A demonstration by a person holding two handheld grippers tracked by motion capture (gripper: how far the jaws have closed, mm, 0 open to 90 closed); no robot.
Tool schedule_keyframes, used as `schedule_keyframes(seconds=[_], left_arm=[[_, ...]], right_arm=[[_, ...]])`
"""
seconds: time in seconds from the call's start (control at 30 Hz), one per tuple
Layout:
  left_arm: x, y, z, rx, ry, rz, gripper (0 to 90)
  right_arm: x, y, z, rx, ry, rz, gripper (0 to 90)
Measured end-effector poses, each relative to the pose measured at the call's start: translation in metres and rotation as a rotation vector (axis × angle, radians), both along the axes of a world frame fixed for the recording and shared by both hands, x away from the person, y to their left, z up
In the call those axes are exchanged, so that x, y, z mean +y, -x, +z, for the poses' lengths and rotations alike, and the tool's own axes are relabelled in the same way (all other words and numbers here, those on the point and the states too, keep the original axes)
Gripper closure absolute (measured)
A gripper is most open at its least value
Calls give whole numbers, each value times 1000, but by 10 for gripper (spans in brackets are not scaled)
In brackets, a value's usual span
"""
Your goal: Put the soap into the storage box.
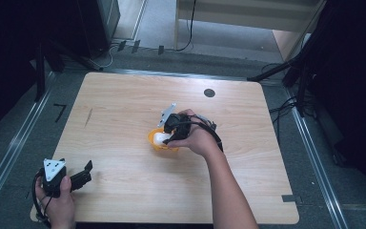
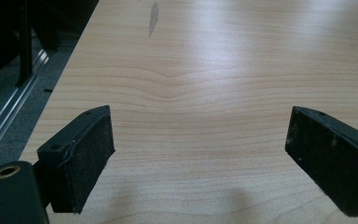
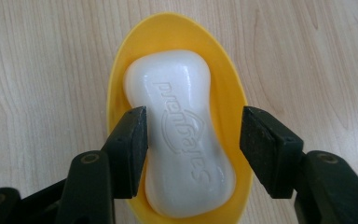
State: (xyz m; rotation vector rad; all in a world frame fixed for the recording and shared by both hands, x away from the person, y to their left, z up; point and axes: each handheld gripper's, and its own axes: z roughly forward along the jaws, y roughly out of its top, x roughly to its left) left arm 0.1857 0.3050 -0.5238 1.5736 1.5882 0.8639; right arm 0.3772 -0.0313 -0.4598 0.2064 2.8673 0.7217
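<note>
A white bar of soap [image 3: 182, 135] with raised lettering lies in an oval yellow dish [image 3: 177, 28] near the middle of the wooden table [image 1: 124, 95]. My right gripper [image 3: 193, 121] points down over it, one jaw on each side of the bar. The left pad sits right at the soap's edge, and a gap shows between the right pad and the soap. In the high view the right gripper [image 1: 169, 131] covers part of the soap [image 1: 161, 138] and dish [image 1: 156, 144]. My left gripper [image 1: 86, 171] rests at the table's front left corner, jaws wide apart over bare wood [image 2: 198, 140].
A small black round mark [image 1: 209, 92] sits near the table's far edge. A thin dark streak [image 1: 88, 117] marks the wood at left, also ahead of the left gripper [image 2: 153, 18]. Metal floor rails [image 1: 14, 143] run along the table's left side.
</note>
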Motion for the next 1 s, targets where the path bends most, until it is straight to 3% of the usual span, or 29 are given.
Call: schedule_keyframes(seconds=[0.33, 0.6, 0.8, 1.0], left_arm=[[0, 0, 0, 0, -2, 0, 82], [-1, 0, 0, 1, -4, -1, 82], [-1, 0, 0, 1, -7, -2, 82], [-1, 0, 0, 2, -9, -1, 82]], right_arm=[[-18, 1, 10, 50, -71, -84, 441], [-36, 3, 11, 60, -85, -168, 381], [-50, 5, 12, 106, -112, -243, 361], [-62, 6, 13, 102, -128, -295, 278]])
